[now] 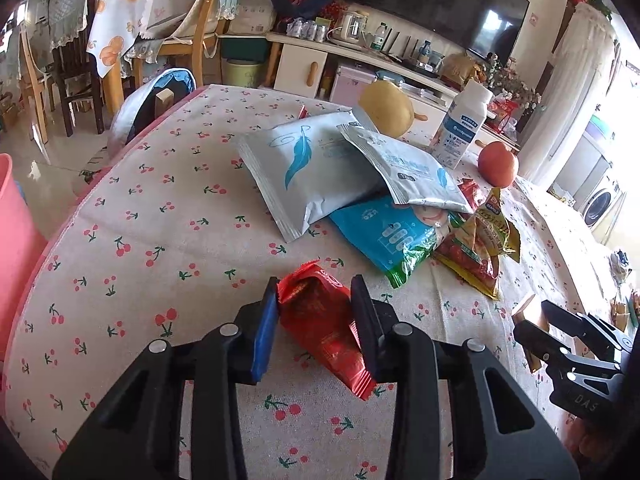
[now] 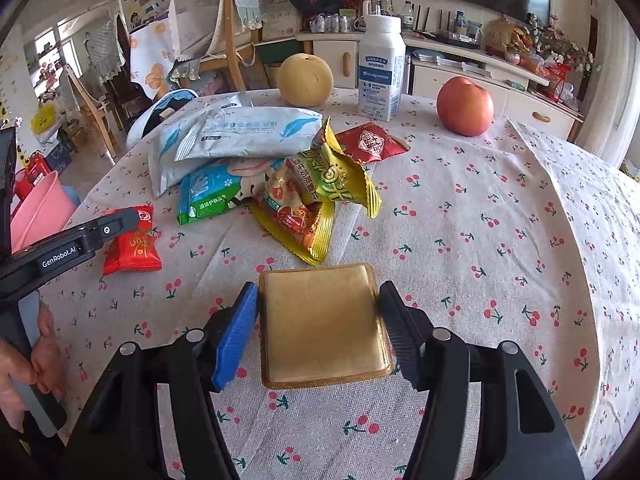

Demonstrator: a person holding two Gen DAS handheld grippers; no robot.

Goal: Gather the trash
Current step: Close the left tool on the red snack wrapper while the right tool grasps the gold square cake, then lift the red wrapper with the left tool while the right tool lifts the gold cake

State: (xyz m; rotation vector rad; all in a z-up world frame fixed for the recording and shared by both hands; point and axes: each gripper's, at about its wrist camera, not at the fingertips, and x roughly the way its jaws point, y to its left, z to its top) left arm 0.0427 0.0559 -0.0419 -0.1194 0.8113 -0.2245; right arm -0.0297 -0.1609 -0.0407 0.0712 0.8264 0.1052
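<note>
My left gripper [image 1: 314, 298] is shut on a red snack packet [image 1: 320, 320] on the cherry-print tablecloth [image 1: 160, 220]; the packet also shows in the right wrist view [image 2: 134, 246]. My right gripper [image 2: 318, 300] is shut on a flat gold square packet [image 2: 322, 324] lying on the cloth. A pile of wrappers lies beyond: two white feather-print pouches [image 1: 312, 164], a blue-green wipes pack [image 1: 388, 236] and yellow snack wrappers [image 2: 316, 196]. A small red sachet [image 2: 370, 142] lies behind the pile.
A pink bin [image 1: 16, 232] stands off the table's left edge. A yellow pear [image 2: 306, 78], a white bottle [image 2: 380, 68] and a red apple [image 2: 464, 106] stand at the far side. Chairs and a TV cabinet are behind.
</note>
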